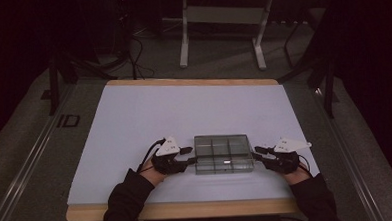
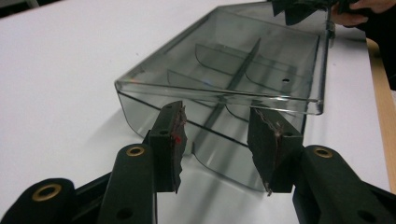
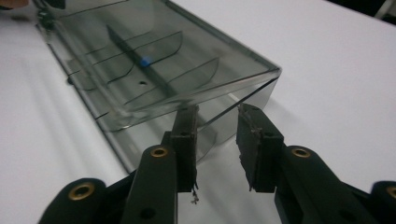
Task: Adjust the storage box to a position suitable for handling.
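Observation:
A smoky clear plastic box (image 1: 223, 153) with inner dividers lies on the white sheet (image 1: 134, 123), its lid down. My left gripper (image 1: 191, 156) is at the box's left end, and my right gripper (image 1: 257, 154) is at its right end. In the left gripper view the box (image 2: 233, 60) stretches away from my open gripper (image 2: 217, 116), whose pads stand just short of the near wall. In the right gripper view the box (image 3: 140, 60) shows a small blue speck (image 3: 145, 61) inside. The gripper (image 3: 217, 114) there is open too, with its pads apart at the box's corner.
The sheet covers a wooden table whose front edge (image 1: 188, 209) runs near the person's dark sleeves (image 1: 128, 198). Beyond the table's far edge stand a white frame's legs (image 1: 184, 51) and cables (image 1: 136, 53) on the grey floor.

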A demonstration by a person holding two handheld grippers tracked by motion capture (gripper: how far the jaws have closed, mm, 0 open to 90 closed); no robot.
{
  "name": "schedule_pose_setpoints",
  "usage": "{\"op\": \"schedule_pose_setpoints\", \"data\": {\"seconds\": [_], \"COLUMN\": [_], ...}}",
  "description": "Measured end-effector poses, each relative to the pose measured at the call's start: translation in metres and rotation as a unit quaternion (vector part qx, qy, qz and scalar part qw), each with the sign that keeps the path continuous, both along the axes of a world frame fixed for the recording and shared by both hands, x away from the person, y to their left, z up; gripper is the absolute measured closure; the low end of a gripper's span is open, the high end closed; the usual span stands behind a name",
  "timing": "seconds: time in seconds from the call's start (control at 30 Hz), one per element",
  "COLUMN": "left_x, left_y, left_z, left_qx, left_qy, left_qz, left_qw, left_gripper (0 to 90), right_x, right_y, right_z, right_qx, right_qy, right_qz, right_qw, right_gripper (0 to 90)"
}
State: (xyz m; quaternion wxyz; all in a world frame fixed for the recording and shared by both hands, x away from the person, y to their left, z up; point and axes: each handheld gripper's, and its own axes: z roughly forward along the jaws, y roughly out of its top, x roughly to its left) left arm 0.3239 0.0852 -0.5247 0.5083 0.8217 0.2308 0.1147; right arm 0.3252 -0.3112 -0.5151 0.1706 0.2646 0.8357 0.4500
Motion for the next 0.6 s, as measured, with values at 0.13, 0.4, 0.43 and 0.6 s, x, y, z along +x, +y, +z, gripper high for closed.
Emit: {"op": "schedule_pose_setpoints", "data": {"seconds": [0.13,0.4,0.43,0.6], "left_x": [0.002,0.012,0.013,0.019], "left_y": [0.000,-0.004,-0.005,-0.008], "left_z": [0.002,0.010,0.011,0.013], "left_qx": [-0.005,-0.016,-0.015,-0.013], "left_qy": [-0.004,-0.022,-0.022,-0.030], "left_qz": [0.003,0.000,-0.002,0.000], "left_qw": [1.0000,0.9996,0.9997,0.9995], "left_gripper": [56.0,57.2,57.2,58.3], "right_x": [0.006,0.021,0.021,0.027], "right_y": [0.001,0.005,0.005,0.007], "right_z": [0.002,0.008,0.008,0.009], "right_qx": [0.001,-0.002,-0.002,-0.007], "right_qy": [-0.008,-0.020,-0.020,-0.015], "right_qz": [-0.007,-0.014,-0.014,-0.014], "right_qw": [0.9999,0.9997,0.9997,0.9998], "right_gripper": [67.8,72.6,72.6,78.6]}}
